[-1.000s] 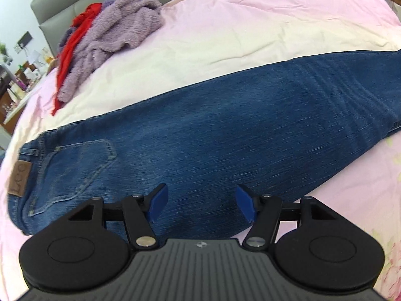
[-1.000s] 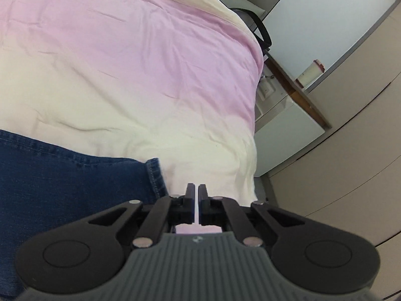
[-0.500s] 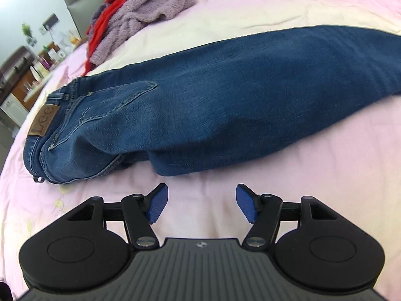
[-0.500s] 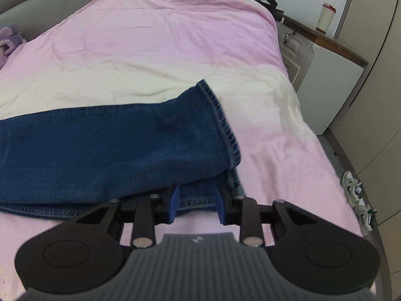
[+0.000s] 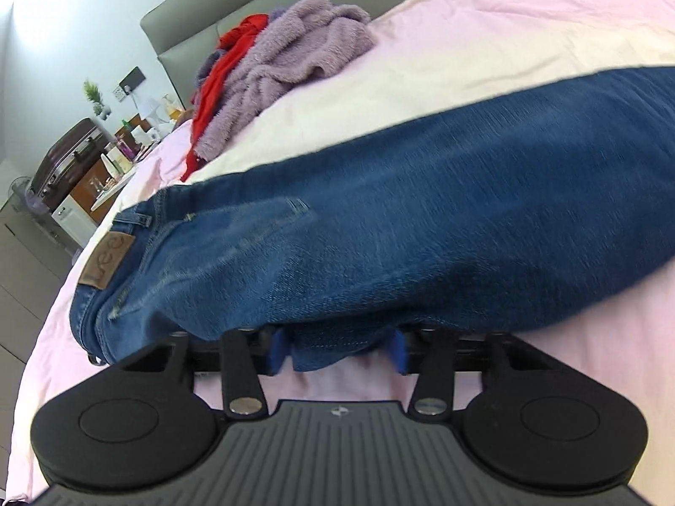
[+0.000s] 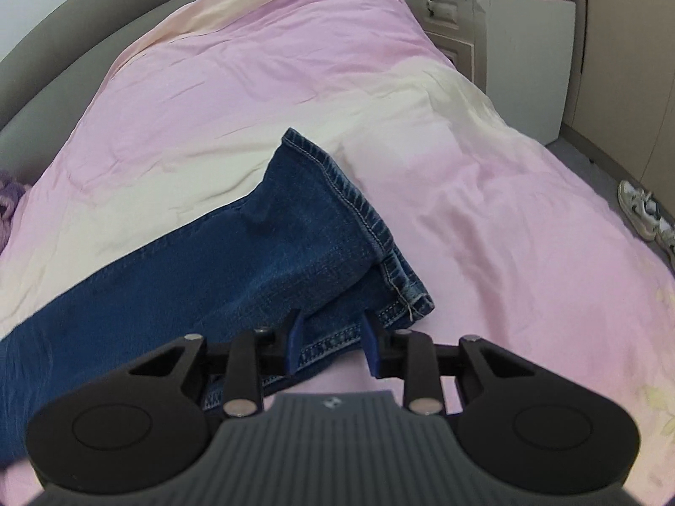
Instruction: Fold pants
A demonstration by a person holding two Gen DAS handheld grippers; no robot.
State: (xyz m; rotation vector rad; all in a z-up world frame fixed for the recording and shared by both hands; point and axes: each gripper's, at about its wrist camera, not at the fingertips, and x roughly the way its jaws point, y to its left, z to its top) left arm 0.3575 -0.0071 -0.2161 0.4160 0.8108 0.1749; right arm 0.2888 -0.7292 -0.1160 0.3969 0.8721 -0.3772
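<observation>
Blue jeans [image 5: 379, 219] lie folded lengthwise on a pink and cream bed [image 5: 548, 21], the waist with its brown leather patch [image 5: 105, 259] at the left. My left gripper [image 5: 339, 348] is open, its blue pads either side of the jeans' near edge at the seat. In the right wrist view the leg hems [image 6: 358, 227] lie stacked. My right gripper [image 6: 331, 339] is open, its pads straddling the near hem edge of the jeans [image 6: 211, 278].
A pile of purple fleece and red clothing [image 5: 274, 63] lies near the grey headboard [image 5: 253, 4]. A cluttered side table and suitcase [image 5: 67, 160] stand left of the bed. A white nightstand [image 6: 506, 33] and sneakers [image 6: 645, 211] are right of the bed.
Both grippers moved forward onto the jeans' near edge. The denim now sits between the left pads and between the right pads. The right jaws opened a little wider.
</observation>
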